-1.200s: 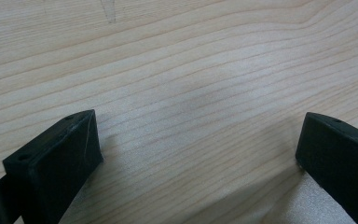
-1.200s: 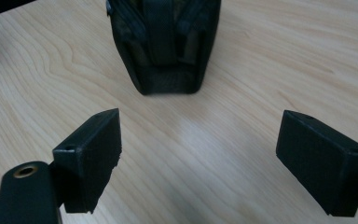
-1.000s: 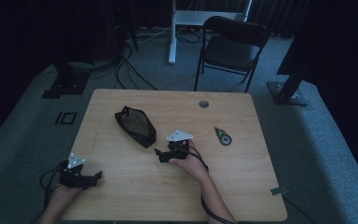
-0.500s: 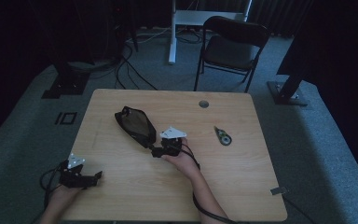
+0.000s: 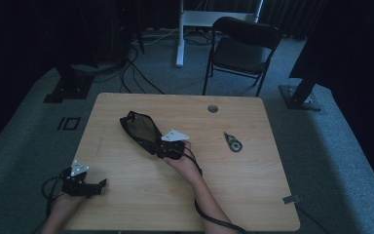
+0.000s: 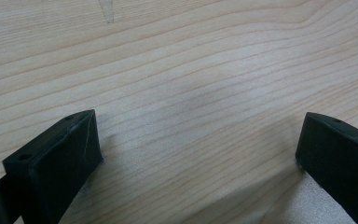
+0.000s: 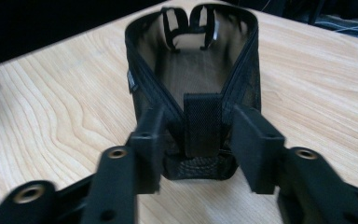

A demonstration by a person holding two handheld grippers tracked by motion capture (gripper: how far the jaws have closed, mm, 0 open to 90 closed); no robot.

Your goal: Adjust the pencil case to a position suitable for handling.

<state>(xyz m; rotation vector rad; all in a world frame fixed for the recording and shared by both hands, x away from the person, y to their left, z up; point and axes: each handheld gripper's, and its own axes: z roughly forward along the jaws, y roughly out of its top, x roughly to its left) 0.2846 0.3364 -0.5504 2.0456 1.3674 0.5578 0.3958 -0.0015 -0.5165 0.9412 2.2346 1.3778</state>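
Between the left gripper (image 5: 100,185)'s wide-parted jaws: bare table (image 6: 191,70), nothing held. Right gripper (image 7: 198,140): jaws nearly closed around the near end of the black mesh pouch (image 7: 196,70), its strap tab between them. Risk: soft mesh collapses or slips free if gripped shallowly.

Black mesh pouch (image 5: 140,131), unzipped and open, lying on wooden table (image 5: 253,185), left of centre, near end between right gripper (image 7: 200,140) jaws
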